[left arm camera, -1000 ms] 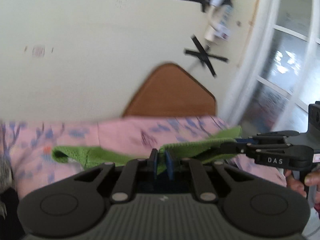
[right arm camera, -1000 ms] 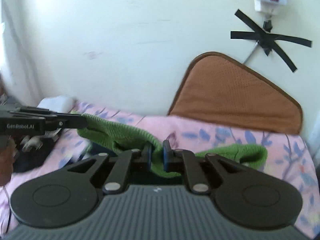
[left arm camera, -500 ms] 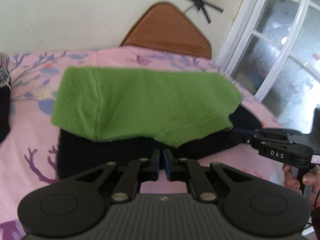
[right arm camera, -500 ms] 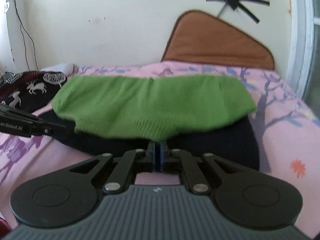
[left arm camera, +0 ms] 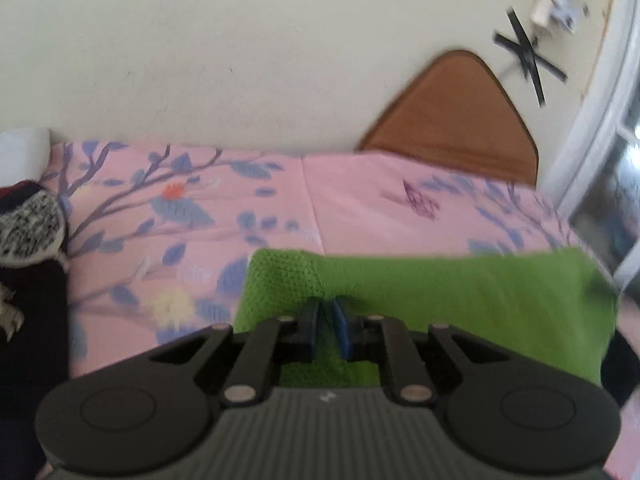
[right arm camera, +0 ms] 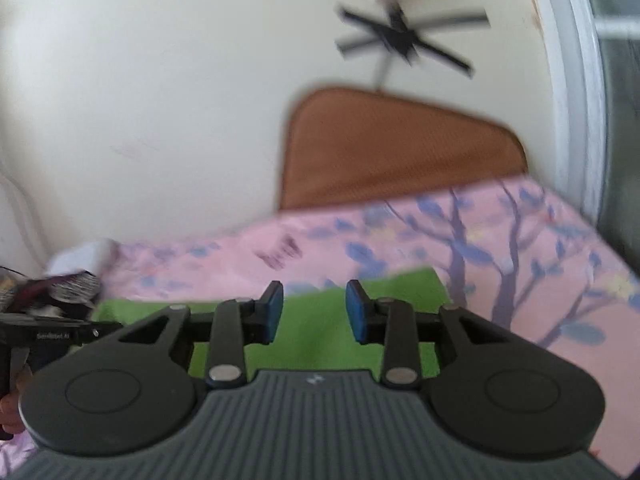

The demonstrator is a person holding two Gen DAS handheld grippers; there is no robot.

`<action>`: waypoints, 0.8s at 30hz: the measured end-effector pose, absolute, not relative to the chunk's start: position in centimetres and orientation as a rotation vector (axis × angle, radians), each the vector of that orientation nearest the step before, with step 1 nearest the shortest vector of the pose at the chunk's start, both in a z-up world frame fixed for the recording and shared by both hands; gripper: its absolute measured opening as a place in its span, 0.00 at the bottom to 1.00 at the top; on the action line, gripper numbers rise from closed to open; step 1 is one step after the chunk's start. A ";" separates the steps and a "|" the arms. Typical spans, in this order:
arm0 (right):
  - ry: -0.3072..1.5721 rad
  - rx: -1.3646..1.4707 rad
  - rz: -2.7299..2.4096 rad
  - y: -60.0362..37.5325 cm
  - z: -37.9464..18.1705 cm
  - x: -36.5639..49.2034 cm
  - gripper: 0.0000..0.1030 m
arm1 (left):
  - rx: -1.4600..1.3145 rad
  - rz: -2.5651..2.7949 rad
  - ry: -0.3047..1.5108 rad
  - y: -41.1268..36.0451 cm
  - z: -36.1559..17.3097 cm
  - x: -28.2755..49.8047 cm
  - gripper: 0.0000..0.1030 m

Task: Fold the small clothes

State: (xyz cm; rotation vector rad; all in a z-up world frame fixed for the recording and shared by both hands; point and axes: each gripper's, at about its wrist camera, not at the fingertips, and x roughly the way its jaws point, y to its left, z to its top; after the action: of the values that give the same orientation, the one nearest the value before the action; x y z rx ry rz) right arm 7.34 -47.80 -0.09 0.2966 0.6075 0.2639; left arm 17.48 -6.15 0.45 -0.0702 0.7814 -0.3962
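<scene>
At the far left a patterned dark garment (left arm camera: 28, 224) lies on the pink floral sheet (left arm camera: 360, 200). The left gripper (left arm camera: 329, 320), jaws parting a little, has green knit garment (left arm camera: 460, 300) between its pads. The right gripper (right arm camera: 314, 308) is opening, released above the green cloth, with a brown cushion (right arm camera: 392, 148) behind.

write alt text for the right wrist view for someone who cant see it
The right gripper hangs low over a green garment lying on a pink floral bedspread, its blue-padded jaws opening with nothing pinched between them. The left gripper reaches in from the left edge, and a brown cushion leans against the cream wall behind; the picture is motion-blurred.
</scene>
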 end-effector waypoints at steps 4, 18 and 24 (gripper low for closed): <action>0.617 0.310 0.287 -47.7 -2.4 5.0 0.37 | -0.037 -0.351 0.773 -7.3 0.7 18.5 0.12; 0.524 0.372 0.344 -45.9 1.4 4.9 0.41 | 0.189 -0.286 0.588 -9.5 -0.6 13.1 0.15; 0.552 0.288 0.333 -44.2 -2.9 4.9 0.43 | 0.282 -0.248 0.525 -10.6 -1.3 12.0 0.16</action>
State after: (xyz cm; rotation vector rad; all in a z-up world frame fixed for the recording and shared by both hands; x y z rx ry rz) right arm 4.91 -44.20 -2.88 0.2875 0.5524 0.3332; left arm 12.02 -10.56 -1.30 0.2817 0.5252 -0.2480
